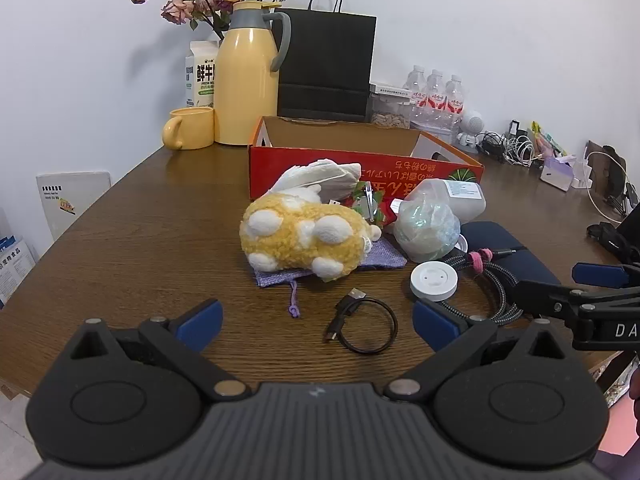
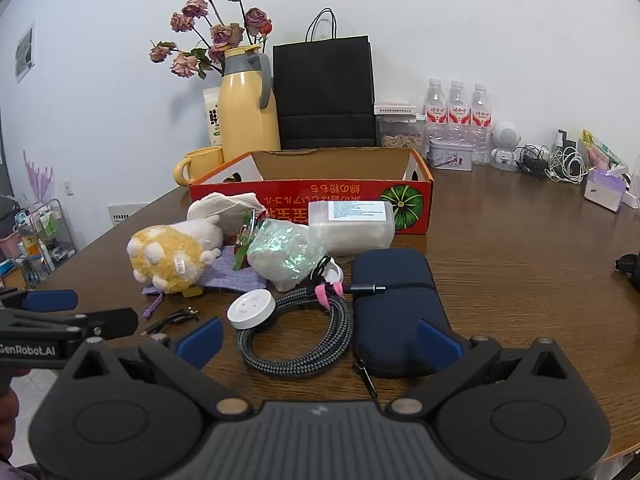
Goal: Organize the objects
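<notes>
A pile of loose things lies in front of an open red cardboard box (image 1: 360, 168) (image 2: 288, 196). The pile includes a yellow plush toy (image 1: 304, 236) (image 2: 168, 258) on a purple pouch (image 1: 384, 258), a crinkly plastic bag (image 1: 426, 228) (image 2: 284, 256), a white round puck (image 1: 433, 280) (image 2: 251, 309), a braided cable (image 2: 304, 340), a small black USB cable (image 1: 362, 326) and a navy zip case (image 2: 396, 312). My left gripper (image 1: 318, 326) hovers open near the USB cable, holding nothing. My right gripper (image 2: 320, 340) stands open over the braided cable and case, also holding nothing.
Behind the box stand a yellow thermos (image 1: 246, 80), a yellow mug (image 1: 190, 128), a milk carton, a black paper bag (image 1: 326, 64) and dried roses. Water bottles (image 2: 456, 116), a tin, a white toy robot and chargers line the wall at right. The brown table (image 1: 140, 240) ends at left.
</notes>
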A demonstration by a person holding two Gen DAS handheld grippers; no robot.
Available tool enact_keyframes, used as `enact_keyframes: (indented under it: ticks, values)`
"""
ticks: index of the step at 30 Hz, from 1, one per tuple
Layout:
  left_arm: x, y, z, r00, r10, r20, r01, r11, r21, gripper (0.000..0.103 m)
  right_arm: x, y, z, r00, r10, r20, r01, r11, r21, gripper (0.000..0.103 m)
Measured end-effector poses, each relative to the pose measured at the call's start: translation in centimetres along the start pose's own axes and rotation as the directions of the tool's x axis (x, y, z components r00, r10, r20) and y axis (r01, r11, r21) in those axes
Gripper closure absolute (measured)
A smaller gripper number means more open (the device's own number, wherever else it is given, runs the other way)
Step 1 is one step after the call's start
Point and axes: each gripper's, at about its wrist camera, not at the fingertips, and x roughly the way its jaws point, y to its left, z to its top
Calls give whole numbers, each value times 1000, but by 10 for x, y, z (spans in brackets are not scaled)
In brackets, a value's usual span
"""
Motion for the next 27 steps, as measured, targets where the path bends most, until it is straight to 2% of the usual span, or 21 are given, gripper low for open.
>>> enact_keyframes:
  ticks: [27]
  values:
    - [3, 1, -1, 1000, 5, -6, -5, 1000, -2, 0, 2, -2, -1, 1000, 5, -8, -5, 1000, 7, 0]
